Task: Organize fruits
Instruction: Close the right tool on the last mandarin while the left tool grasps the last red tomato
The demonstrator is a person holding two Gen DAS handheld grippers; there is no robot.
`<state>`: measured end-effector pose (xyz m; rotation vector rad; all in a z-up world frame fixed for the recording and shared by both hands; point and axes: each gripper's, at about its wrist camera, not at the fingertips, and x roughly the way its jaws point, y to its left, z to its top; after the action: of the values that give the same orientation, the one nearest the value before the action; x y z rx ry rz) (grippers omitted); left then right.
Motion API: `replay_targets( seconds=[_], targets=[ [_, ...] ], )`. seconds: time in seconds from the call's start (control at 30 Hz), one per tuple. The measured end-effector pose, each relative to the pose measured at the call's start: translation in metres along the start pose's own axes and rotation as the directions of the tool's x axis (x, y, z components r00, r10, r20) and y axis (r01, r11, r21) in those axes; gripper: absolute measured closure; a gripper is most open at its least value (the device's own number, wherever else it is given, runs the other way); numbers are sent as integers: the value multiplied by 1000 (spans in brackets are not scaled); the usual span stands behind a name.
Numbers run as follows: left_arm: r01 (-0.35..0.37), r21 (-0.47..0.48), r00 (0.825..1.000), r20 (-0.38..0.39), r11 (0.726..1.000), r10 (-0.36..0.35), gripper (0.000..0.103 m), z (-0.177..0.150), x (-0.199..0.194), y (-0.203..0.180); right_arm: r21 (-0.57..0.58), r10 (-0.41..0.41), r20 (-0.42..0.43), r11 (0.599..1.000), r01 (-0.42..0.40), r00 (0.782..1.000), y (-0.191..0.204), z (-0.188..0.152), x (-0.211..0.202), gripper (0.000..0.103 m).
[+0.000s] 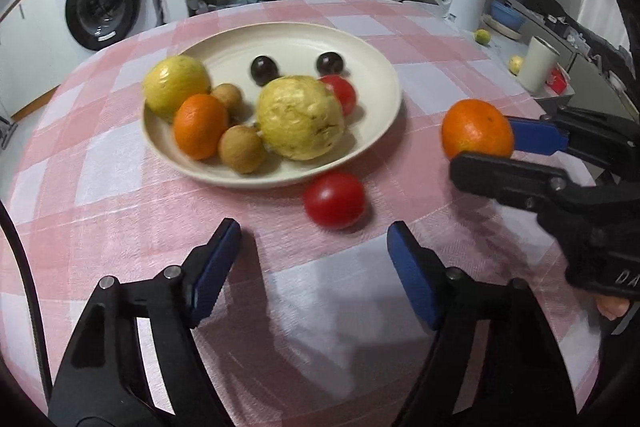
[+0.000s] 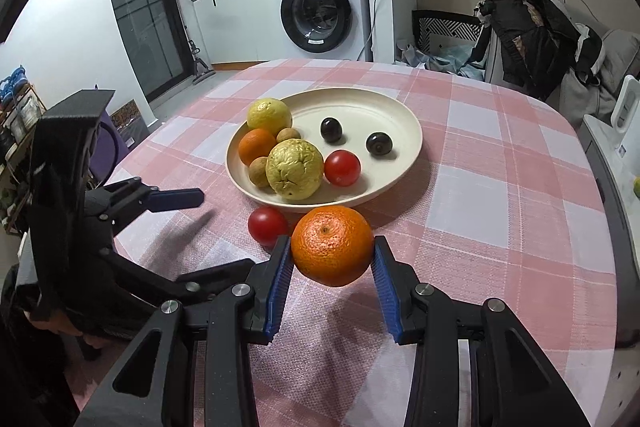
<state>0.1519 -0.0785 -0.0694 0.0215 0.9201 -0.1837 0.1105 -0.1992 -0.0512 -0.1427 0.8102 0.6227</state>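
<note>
Right hand-held gripper point(image 2: 333, 259) grasping orange point(image 2: 332, 245) between blue pads, lifted above table point(image 2: 500, 227), just short of plate point(image 2: 404, 163) near rim. Left hand-held gripper point(image 1: 314, 267) spread wide, holding nothing, low over cloth. Tomato point(image 1: 334, 199) lies just outside plate rim, between both grippers. Plate carries 8 fruits; its far-right half bare.

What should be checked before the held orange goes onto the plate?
1. Right gripper shut on the orange: ok.
2. Orange lifted off the tablecloth: cannot tell.
3. Free space on the plate: ok, bare at the far side.
4. Loose tomato out of the path: not ok, it lies between gripper and plate.
5. Left gripper open, holding nothing: ok.
</note>
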Motion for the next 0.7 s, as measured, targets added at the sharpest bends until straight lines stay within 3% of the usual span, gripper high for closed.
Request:
replay_targets(
  seconds=[0.2,0.37,0.7],
  targets=[
    [2,-16,1000,15,1000,-2,50,9,6,-3,6,-2,-2,1000,2,1000,-3,-1,0,62],
    [39,-38,999,28,999,-38,75,13,8,1,14,-3,-2,1000,3,1000,-6,-1,0,62],
    [62,-2,997,46,998,-62,75,4,0,0,16,-4,-5,1000,4,1000,-7,-2,1,63]
  ],
)
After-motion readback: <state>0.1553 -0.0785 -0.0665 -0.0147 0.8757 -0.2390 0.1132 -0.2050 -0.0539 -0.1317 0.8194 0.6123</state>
